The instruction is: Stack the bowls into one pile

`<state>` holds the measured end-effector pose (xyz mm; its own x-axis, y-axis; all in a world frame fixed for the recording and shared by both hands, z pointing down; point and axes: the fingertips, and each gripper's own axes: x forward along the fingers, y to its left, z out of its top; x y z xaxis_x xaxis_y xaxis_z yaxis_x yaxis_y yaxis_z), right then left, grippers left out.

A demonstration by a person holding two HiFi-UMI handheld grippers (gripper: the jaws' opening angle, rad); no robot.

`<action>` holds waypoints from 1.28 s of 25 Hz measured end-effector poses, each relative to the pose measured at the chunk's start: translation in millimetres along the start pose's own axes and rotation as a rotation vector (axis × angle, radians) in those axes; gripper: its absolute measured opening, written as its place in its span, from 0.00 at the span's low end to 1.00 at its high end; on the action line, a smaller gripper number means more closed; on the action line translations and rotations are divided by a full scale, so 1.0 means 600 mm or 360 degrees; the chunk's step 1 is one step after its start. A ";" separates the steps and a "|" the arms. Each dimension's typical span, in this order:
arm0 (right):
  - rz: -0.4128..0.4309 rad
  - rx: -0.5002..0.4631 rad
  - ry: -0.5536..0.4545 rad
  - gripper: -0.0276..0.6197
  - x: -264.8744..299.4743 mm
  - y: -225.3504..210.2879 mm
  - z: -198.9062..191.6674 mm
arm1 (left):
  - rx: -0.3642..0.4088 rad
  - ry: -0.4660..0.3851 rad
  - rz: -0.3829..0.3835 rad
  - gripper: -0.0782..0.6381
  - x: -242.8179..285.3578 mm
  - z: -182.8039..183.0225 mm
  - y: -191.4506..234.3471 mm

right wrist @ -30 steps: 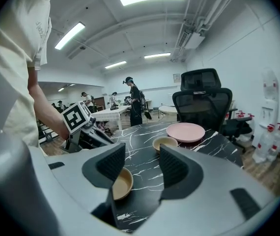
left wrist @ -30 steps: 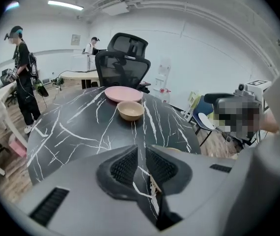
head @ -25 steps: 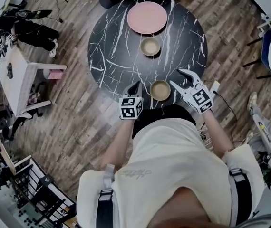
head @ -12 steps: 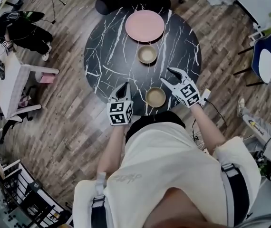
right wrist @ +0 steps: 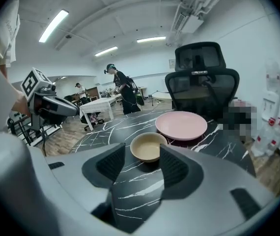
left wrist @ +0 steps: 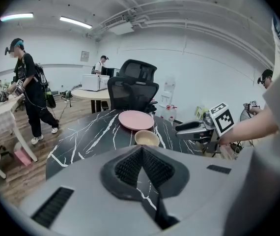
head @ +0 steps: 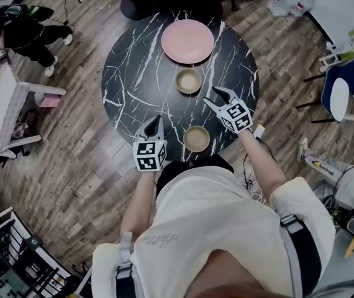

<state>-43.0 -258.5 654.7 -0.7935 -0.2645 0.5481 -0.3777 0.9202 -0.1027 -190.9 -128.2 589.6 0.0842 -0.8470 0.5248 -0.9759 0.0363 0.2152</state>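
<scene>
Jaws, left gripper view: the left gripper has its ribbed pads pressed together, with nothing between them.
Ahead of the closed tips: the black marble table, with the far bowl upright on it and the pink plate just behind the bowl.
Right side of this view: the right gripper hangs over the table, jaws pointing toward the far bowl.
Background: an office chair stands behind the table, and a standing person is at the left.
Jaws, right gripper view: spread wide and holding nothing. The far bowl shows framed in the gap just past the tips, and neither pad touches its rim.
Beyond the far bowl: the pink plate, near the bowl but apart from it.
Jaws, head view: the left gripper's meet in a single point, while the right gripper's stand well apart.
Near bowl: upright at the table's near edge, between the two grippers, touched by neither.
Far bowl, head view: near the table's middle, just ahead of the right gripper's tips and apart from the near bowl. The two bowls are not yet stacked.
</scene>
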 end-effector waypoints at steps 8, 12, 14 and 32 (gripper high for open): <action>0.0012 0.0130 0.0040 0.38 0.068 -0.049 -0.002 | -0.0010 0.0026 0.0025 0.13 0.018 0.005 0.015; 0.0004 0.0131 0.0063 0.34 0.092 -0.068 -0.003 | -0.0032 0.0060 0.0023 0.13 0.026 -0.004 0.015; -0.0007 0.0153 0.0082 0.34 0.103 -0.079 -0.010 | -0.0044 0.0069 0.0028 0.13 0.027 -0.007 0.016; 0.0011 0.0382 0.0301 0.34 0.187 -0.113 -0.070 | -0.0016 0.0170 0.0043 0.13 0.035 -0.034 0.026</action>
<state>-86.4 -338.4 758.2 -0.7019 -0.1793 0.6894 -0.4926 0.8212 -0.2879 -200.2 -134.2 620.8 0.0795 -0.7844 0.6152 -0.9760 0.0642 0.2080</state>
